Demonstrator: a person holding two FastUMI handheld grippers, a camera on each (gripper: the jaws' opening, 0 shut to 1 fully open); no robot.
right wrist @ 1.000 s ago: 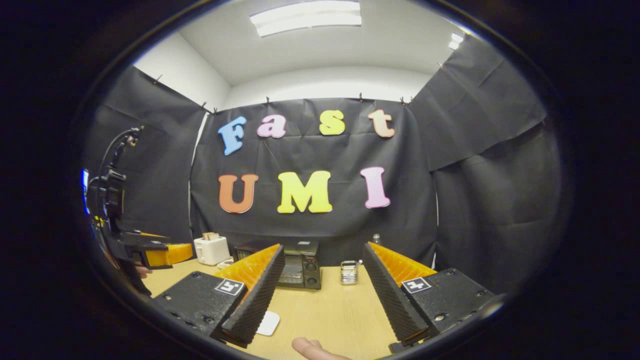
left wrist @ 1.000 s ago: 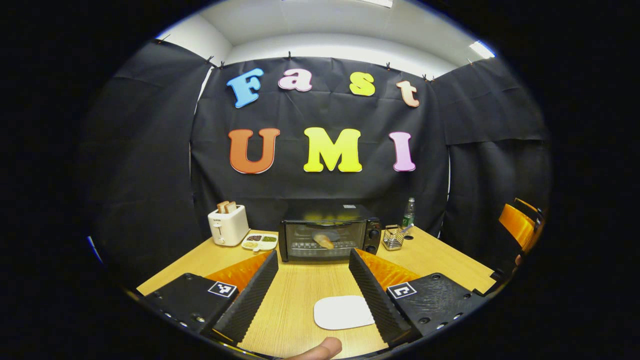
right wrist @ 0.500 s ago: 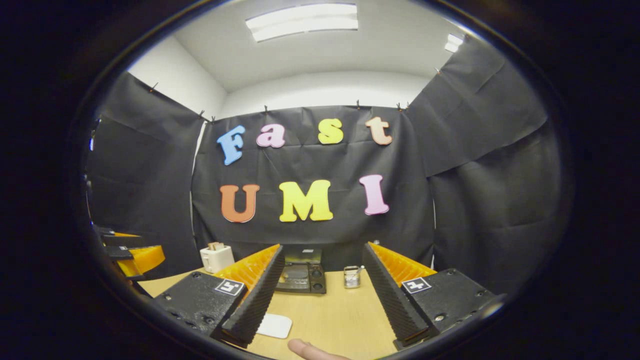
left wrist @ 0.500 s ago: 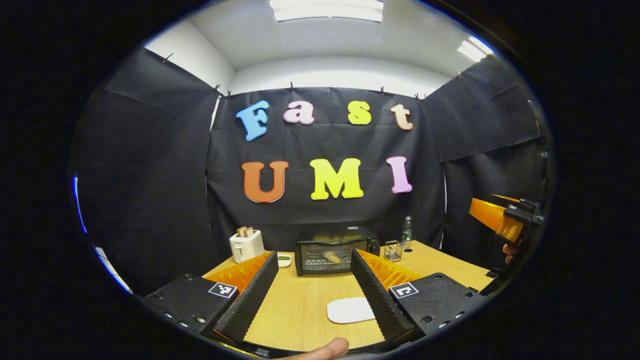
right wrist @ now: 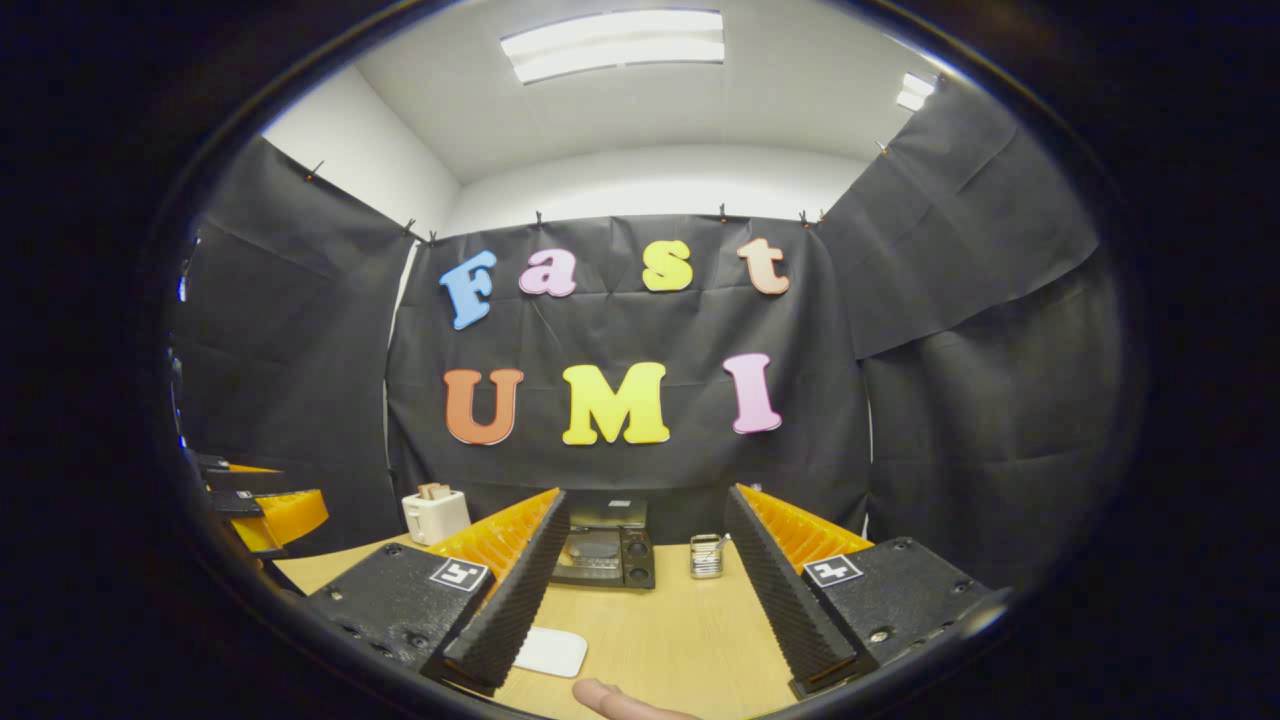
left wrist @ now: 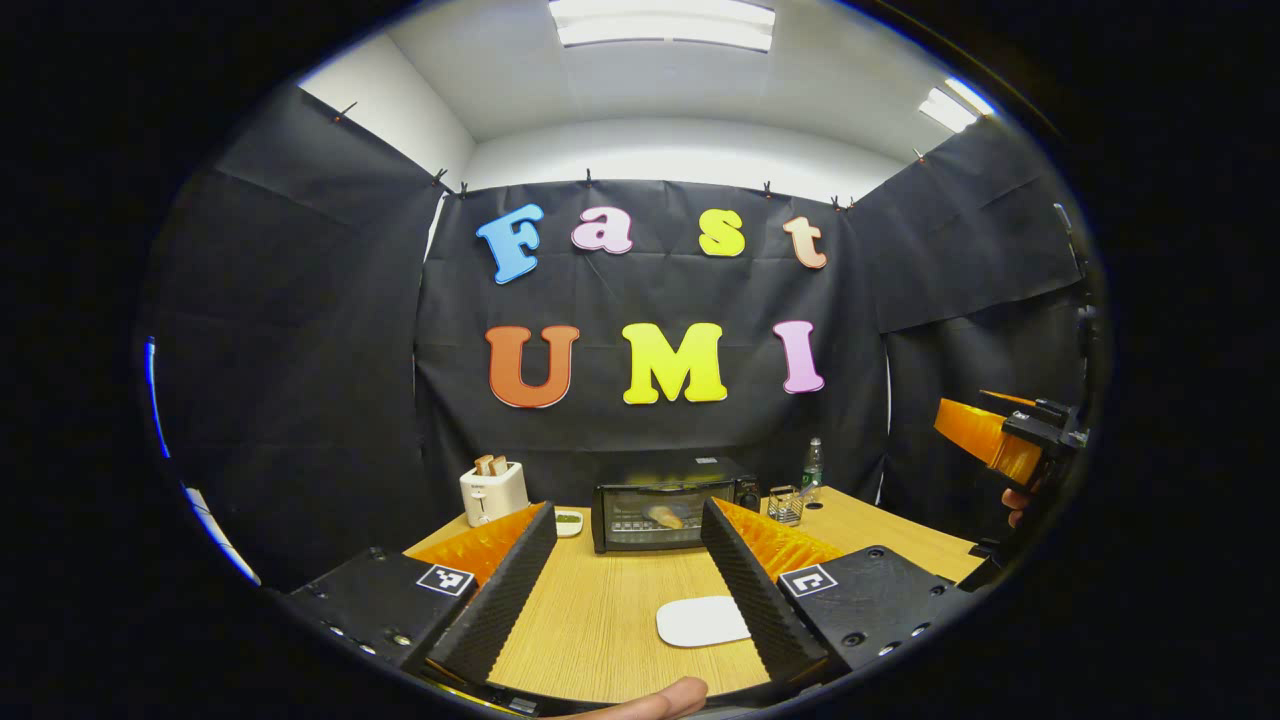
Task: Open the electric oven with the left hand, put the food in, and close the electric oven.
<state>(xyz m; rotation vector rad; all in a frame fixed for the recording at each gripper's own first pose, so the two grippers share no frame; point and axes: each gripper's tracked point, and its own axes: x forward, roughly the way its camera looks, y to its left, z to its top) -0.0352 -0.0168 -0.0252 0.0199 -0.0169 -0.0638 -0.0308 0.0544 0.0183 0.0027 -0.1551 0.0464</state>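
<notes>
The black oven (left wrist: 672, 506) stands at the table's far edge, door shut, knobs on its right. Behind the glass, the food (left wrist: 665, 517) lies on the rack.

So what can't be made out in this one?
- Right gripper view: the electric oven, its door partly behind the right gripper's finger.
- Left gripper view: the food is too small to identify through the glass.
- Left gripper view: the small dish is partly behind the left gripper's finger.
</notes>
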